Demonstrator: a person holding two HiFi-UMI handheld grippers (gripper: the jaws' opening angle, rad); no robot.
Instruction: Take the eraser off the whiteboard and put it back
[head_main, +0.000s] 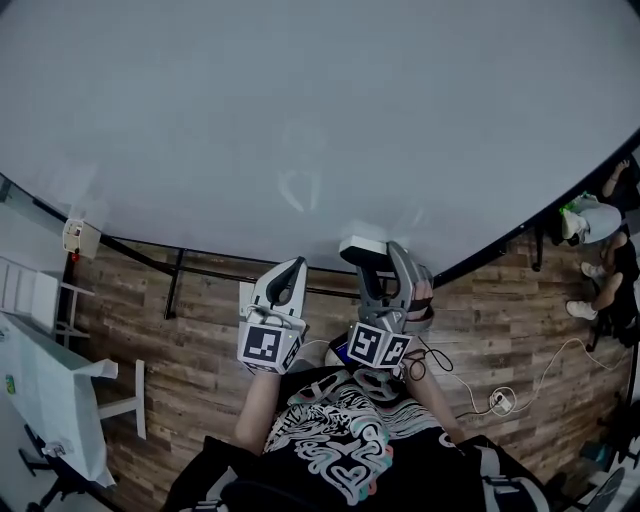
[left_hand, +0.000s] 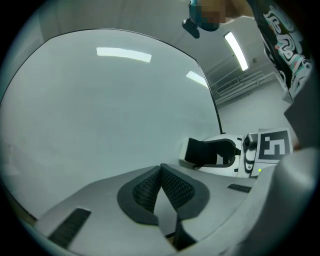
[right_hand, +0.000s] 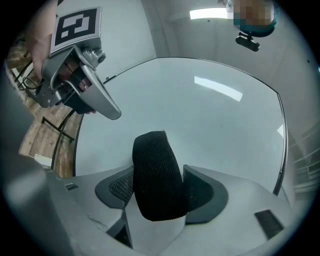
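A big whiteboard (head_main: 300, 120) fills the view ahead of me. My right gripper (head_main: 385, 250) points level at its lower edge and is shut on the eraser (head_main: 361, 246), which has a white body and black felt. In the right gripper view the felt face of the eraser (right_hand: 157, 175) sits tilted between the two pads, touching both, with the whiteboard (right_hand: 200, 115) behind it. My left gripper (head_main: 292, 265) hovers just left of it, shut with nothing in it; its pads (left_hand: 172, 187) meet at the tip. The left gripper view shows the right gripper (left_hand: 220, 152) around the eraser (left_hand: 200, 152).
The whiteboard's black frame and stand legs (head_main: 175, 285) run over a wooden floor. A white table and chair (head_main: 50, 390) stand at the left. A cable and socket (head_main: 500, 400) lie on the floor at the right, near other people's legs (head_main: 600, 250).
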